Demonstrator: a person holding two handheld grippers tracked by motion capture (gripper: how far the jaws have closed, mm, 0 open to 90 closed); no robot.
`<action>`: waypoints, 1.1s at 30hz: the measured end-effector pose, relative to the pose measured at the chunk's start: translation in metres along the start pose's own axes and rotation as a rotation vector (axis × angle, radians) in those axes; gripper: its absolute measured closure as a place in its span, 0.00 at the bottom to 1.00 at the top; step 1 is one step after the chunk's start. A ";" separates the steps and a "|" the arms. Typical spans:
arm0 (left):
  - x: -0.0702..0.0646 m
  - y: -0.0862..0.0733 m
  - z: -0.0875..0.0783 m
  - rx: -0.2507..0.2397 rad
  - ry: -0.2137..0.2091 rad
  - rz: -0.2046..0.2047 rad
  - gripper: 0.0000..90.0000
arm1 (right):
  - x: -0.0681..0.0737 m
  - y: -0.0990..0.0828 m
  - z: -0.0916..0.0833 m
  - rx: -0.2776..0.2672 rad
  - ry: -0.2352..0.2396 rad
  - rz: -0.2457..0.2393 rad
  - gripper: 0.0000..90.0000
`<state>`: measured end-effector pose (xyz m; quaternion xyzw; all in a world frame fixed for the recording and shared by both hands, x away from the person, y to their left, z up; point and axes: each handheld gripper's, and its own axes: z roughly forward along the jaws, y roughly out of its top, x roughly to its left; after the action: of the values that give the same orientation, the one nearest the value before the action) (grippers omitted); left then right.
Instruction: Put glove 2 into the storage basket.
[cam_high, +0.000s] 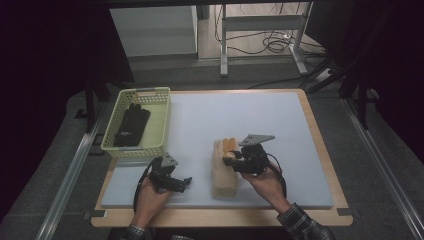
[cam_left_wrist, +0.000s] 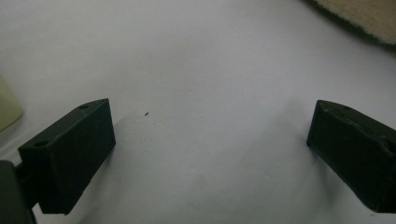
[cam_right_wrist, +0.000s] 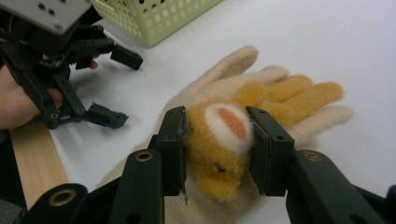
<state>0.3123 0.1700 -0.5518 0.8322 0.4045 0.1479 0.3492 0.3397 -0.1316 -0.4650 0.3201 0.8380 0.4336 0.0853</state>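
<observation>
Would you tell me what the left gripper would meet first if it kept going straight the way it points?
Probably the beige glove: the left gripper, jaws open, looks over bare mat toward its edge. Depth is unclear, so it might pass just beside it.

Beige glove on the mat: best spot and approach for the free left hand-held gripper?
Probably the cuff end of the beige glove, nearest the person. It lies flat with fingers pointing away, and the right hand-held gripper is shut on the orange plush patch at the palm. The left hand-held gripper, open, could come in low from the glove's left edge.
</observation>
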 end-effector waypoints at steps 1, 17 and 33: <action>0.000 0.000 0.000 0.001 0.000 0.001 0.01 | 0.001 -0.003 0.003 0.004 0.008 0.002 0.66; 0.000 0.000 0.000 0.002 0.000 0.000 0.01 | -0.002 -0.025 0.016 0.028 -0.057 -0.058 0.46; 0.000 0.000 0.000 0.005 0.000 0.003 0.01 | -0.024 -0.060 -0.007 0.064 -0.018 -0.098 0.78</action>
<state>0.3122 0.1702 -0.5516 0.8337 0.4035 0.1473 0.3471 0.3283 -0.1762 -0.5106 0.2851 0.8654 0.3988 0.1038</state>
